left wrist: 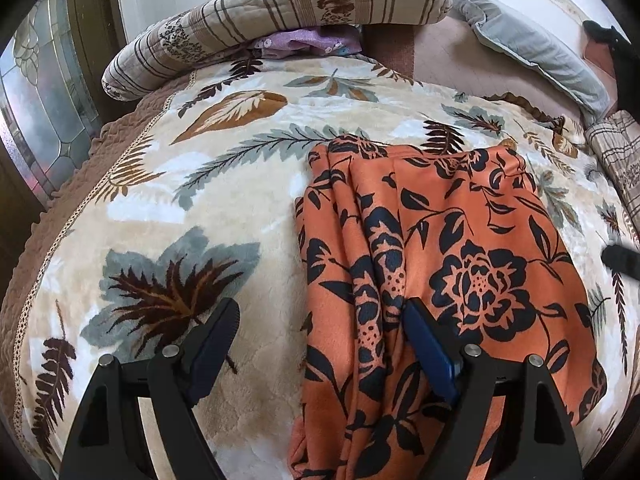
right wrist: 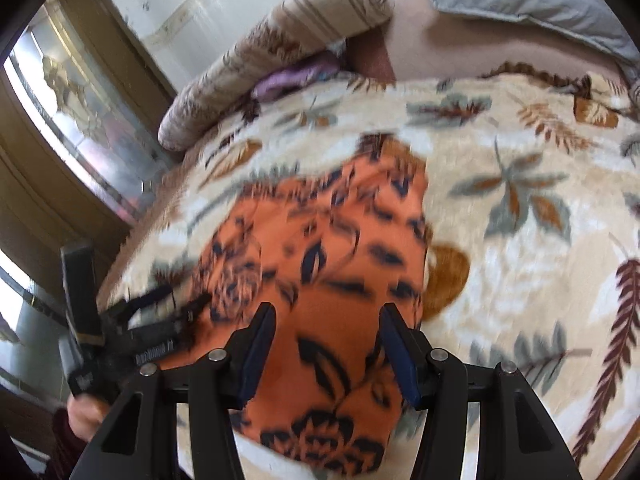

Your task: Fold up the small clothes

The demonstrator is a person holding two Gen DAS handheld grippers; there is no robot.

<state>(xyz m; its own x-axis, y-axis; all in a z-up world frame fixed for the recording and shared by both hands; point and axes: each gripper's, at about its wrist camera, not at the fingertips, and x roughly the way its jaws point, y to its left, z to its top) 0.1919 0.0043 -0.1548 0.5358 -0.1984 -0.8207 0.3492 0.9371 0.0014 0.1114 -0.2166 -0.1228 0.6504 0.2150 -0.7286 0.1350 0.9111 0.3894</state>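
Item: your orange garment (left wrist: 432, 264) with black floral print, lying partly folded with lengthwise pleats on the leaf-patterned blanket (left wrist: 192, 208) covering the bed. Your left gripper (left wrist: 320, 328): fingers spread wide, one blue pad over the cloth, the other over bare blanket, pinching nothing. Your right gripper (right wrist: 326, 344): fingers spread above the garment's near end, nothing between them; that view is blurred. Beyond: a striped quilt roll (left wrist: 280, 20), a grey pillow (left wrist: 532, 52), a purple cloth (left wrist: 308, 42).

left hand-held gripper (left wrist: 320, 320) agape; right hand-held gripper (right wrist: 326, 316) agape.
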